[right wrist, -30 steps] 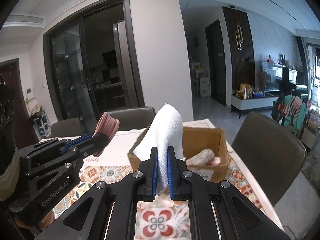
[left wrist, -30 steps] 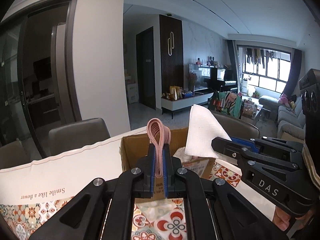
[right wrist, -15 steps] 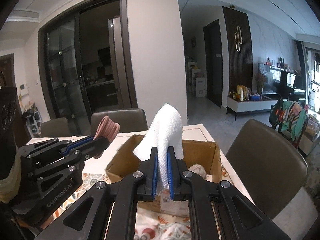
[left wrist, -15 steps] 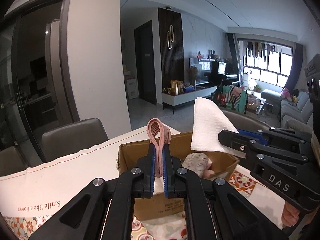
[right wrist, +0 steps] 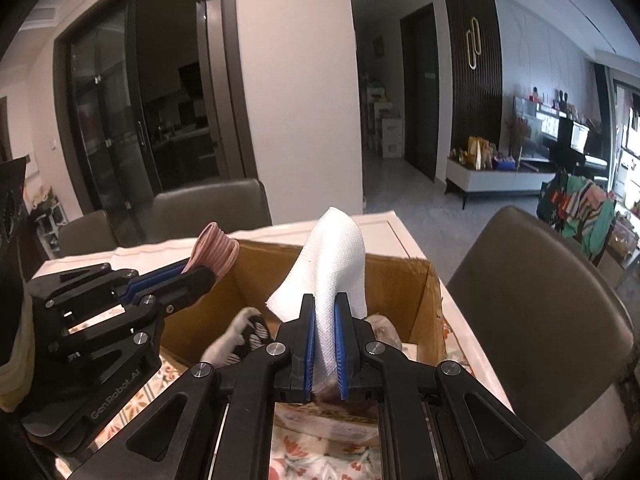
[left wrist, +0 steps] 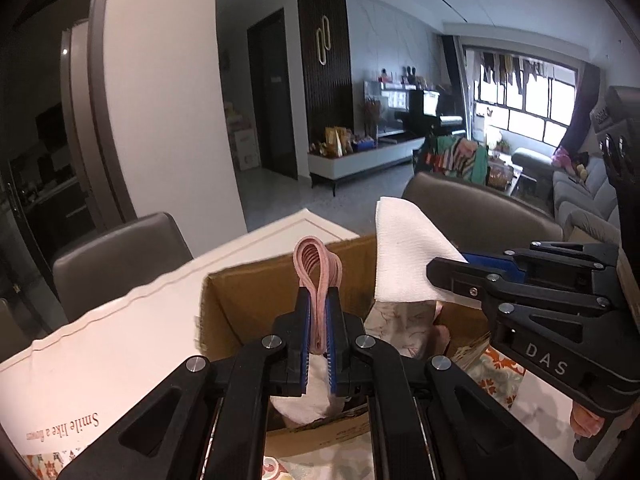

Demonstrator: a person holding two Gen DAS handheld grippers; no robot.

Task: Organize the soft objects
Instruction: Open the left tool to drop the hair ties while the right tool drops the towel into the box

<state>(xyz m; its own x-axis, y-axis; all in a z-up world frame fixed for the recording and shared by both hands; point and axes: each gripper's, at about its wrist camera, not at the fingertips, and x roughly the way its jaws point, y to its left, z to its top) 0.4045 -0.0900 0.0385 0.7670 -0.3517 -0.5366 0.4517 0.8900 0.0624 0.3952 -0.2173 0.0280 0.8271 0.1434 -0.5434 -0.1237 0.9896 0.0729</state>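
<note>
My left gripper (left wrist: 318, 300) is shut on a folded pink ribbed cloth (left wrist: 318, 264), also seen in the right wrist view (right wrist: 216, 250), and holds it over the near edge of an open cardboard box (left wrist: 248, 300). My right gripper (right wrist: 325, 300) is shut on a white paper towel (right wrist: 336, 256), also visible in the left wrist view (left wrist: 404, 252), and holds it over the same box (right wrist: 400, 276). Inside the box lie a patterned soft item (left wrist: 404, 328) and a white and black soft item (right wrist: 244, 332).
The box stands on a table with a floral patterned cloth (right wrist: 320, 456) and a white sheet with printed text (left wrist: 100, 364). Grey chairs (right wrist: 540, 320) stand around the table. A living room lies behind.
Both grippers have moved forward towards the box with their items. The box now lies directly below both grippers and its inside shows.
</note>
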